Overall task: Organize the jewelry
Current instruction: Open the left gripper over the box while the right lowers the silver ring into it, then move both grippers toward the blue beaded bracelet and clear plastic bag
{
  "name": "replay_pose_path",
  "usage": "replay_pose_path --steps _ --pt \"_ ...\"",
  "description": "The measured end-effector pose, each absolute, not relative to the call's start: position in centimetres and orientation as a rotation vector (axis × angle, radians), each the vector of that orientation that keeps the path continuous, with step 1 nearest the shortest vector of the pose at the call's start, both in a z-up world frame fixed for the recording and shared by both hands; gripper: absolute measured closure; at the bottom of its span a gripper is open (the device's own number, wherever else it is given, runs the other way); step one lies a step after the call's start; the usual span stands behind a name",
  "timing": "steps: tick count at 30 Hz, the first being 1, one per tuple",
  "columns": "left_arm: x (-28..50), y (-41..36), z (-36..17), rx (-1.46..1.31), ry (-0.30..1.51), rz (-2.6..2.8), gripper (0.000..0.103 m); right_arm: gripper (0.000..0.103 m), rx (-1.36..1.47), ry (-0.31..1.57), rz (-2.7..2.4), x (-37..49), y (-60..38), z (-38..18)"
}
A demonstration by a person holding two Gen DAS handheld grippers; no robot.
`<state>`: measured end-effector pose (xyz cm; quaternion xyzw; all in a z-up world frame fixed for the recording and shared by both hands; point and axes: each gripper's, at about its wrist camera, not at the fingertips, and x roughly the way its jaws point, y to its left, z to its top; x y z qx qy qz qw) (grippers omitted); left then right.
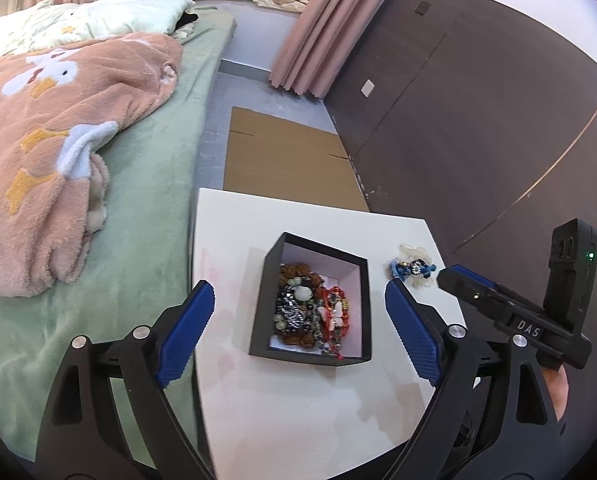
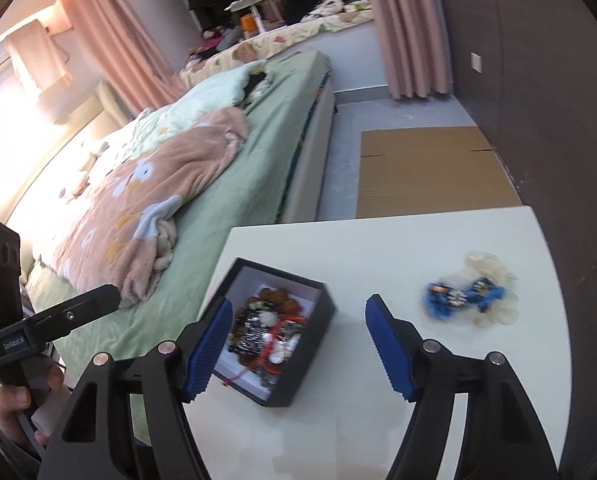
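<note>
Both tools hang spread and empty over the white surface [image 1: 298,400]: left tool [image 1: 298,304] straddling the black box [image 1: 264,300] of beaded jewelry [image 1: 310,312], right tool [image 2: 298,320] with the box at its left finger. Beyond its right finger lies a blue bracelet [image 2: 464,294], blurred here, sharper in the left view.

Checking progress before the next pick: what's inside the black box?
The box holds a heap of bead bracelets: brown, dark metallic, green and red strands, one pale bead on top. White lining shows at the far end. Anything beneath the heap is covered.
</note>
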<state>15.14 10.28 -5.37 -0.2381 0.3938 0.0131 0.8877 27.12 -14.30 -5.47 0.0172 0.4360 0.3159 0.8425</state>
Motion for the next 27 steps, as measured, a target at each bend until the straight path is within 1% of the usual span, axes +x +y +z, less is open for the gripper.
replay_pose_path --steps 4,7,12,15,20,22,24,27 --pt "16.0 9.0 -5.3 -0.481 0.827 0.013 0.016 0.033 0.066 0.912 0.631 27.5 -17.0 -5.2" --pt "16.7 8.0 -5.1 -0.469 0.834 -0.002 0.016 0.03 0.098 0.903 0.604 27.9 -19.1 -4.9" --pt "18.4 5.8 -4.5 -0.436 0.842 -0.036 0.016 0.03 0.166 0.897 0.545 29.3 -22.6 -4.7" --pt "19.6 4.5 -4.2 -0.418 0.848 -0.056 0.016 0.026 0.213 0.901 0.521 30.5 -24.5 -5.0" --pt "21.7 2.1 -4.2 -0.381 0.863 -0.081 0.016 0.026 0.282 0.912 0.5 32.3 -26.8 -5.6" --pt "22.7 1.0 -4.4 -0.367 0.874 -0.094 0.016 0.021 0.322 0.913 0.489 33.1 -27.9 -6.1" --pt "23.8 -0.2 -4.9 -0.352 0.889 -0.103 0.016 0.014 0.358 0.907 0.477 33.6 -28.9 -6.7" --pt "25.5 -2.1 -5.7 -0.332 0.914 -0.127 0.016 0.014 0.42 0.925 0.449 34.2 -30.8 -8.5"
